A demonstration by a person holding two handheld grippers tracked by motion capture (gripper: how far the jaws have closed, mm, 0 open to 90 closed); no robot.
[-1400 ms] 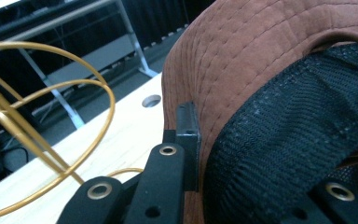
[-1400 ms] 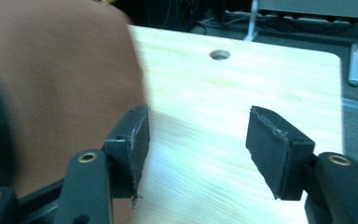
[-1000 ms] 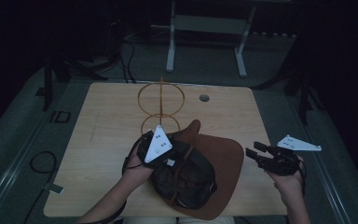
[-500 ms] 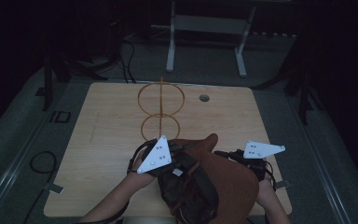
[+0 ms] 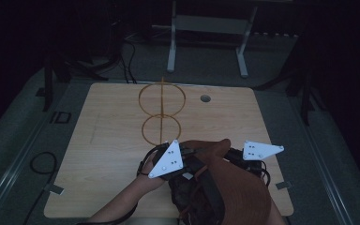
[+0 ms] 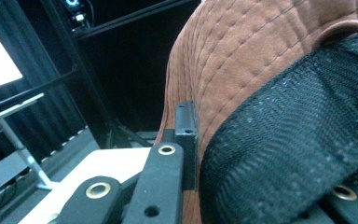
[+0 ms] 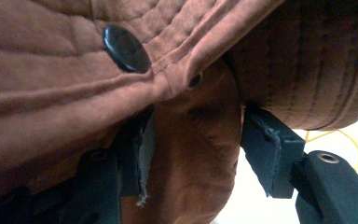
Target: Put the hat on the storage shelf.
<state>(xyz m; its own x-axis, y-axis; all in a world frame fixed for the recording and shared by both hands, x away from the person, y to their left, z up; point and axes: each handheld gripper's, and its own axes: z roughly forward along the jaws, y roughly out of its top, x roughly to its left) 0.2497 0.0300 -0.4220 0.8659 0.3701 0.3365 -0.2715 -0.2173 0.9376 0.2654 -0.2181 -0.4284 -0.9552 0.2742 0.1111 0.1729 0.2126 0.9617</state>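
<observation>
Two hand-held grippers are on one item: a rust-brown stitched suede-like hat [image 5: 236, 187] with a black mesh lining [image 5: 192, 201], held up over the near edge of the light wooden table [image 5: 103, 140], right of centre.

Left gripper [image 5: 168, 161]: sits at the hat's left side near the near edge, grey triangular plate on top, person's hand [image 5: 145, 176] around it. In the left gripper view one black jaw lies against the brown brim [image 6: 242, 51], and the mesh lining [image 6: 289, 140] fills the gap across to the other jaw at the bottom right. Jaws are set a fair way apart with brim and lining between them; I take that as a grip on the hat.

Right gripper [image 5: 243, 159]: at the hat's far right rim, its plate pointing toward the table's right edge. In the right gripper view the jaws stand wide, with a fold of brown fabric [image 7: 191, 154] hanging between them. The left jaw touches the fabric; the right jaw sits just under the brim edge, and I cannot tell whether it actually pinches. A black snap button [image 7: 126, 49] shows on the hat above the jaws.

Also on the table: an amber wire stand of two stacked rings [image 5: 161, 110], toward the far edge at centre, just beyond the hat and apart from it. A small round grommet hole [image 5: 206, 98] is near the far right corner.
</observation>
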